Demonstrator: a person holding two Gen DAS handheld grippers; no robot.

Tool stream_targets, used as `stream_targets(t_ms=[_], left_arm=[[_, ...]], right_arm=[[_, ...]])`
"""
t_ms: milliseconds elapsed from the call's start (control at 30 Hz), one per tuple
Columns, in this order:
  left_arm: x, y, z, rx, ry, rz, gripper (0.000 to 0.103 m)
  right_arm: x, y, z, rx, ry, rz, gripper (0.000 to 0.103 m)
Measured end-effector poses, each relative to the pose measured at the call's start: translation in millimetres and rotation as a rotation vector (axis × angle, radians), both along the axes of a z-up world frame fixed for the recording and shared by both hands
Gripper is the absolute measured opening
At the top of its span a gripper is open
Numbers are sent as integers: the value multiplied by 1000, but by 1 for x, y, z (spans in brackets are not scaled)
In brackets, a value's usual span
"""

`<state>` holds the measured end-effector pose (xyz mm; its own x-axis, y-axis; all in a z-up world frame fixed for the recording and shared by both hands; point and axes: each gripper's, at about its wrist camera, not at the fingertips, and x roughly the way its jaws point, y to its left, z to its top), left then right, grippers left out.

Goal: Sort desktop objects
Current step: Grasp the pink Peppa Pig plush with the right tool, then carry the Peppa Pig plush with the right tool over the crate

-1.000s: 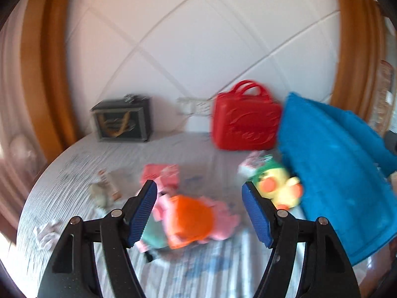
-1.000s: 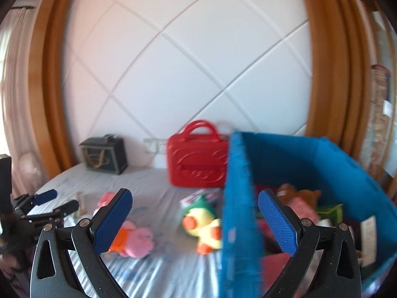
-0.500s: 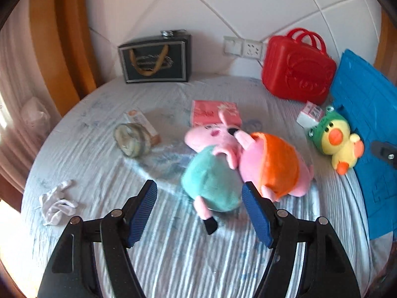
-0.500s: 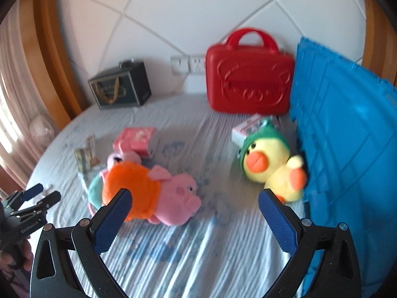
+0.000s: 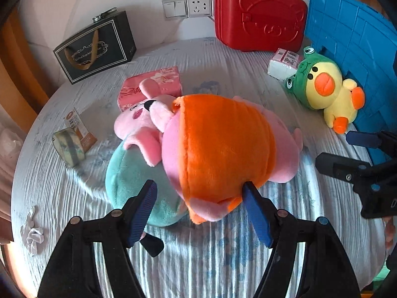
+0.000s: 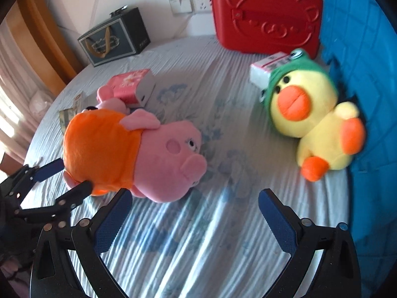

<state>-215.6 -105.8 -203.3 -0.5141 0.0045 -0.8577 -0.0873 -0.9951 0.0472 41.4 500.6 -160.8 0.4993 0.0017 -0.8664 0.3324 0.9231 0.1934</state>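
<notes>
Both wrist views steeply downward, close, sharing orange-dressed pig plush point(image 5: 223, 146) point(image 6: 104, 146)

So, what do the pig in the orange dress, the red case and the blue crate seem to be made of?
Pig plush in the orange dress: soft, fuzzy plush fabric, matte; the pile shows and the body dents.
Red case: probably hard moulded plastic, slightly glossy, with an embossed face design.
Blue crate: apparently rigid plastic, matte, with a moulded grid of ribs on its wall.

Bare sheet point(image 6: 223, 149) runs mid-frame between pig point(image 6: 139, 154) and duck point(image 6: 310, 114); blue crate point(image 6: 367, 74) walls the right edge.
</notes>
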Motion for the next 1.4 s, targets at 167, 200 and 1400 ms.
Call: stream_targets(t_ms=[167,200,1400], left_arm=[[-16,-1,-5,19,-14,-15,71],[-19,-3,-7,19,-19,-11,71],[12,17,67,7,246,-119,64]], right_arm=[[22,2,-16,34,20,39,103],[26,2,-18,47,17,45,101],[23,13,43,10,-111,85,69]])
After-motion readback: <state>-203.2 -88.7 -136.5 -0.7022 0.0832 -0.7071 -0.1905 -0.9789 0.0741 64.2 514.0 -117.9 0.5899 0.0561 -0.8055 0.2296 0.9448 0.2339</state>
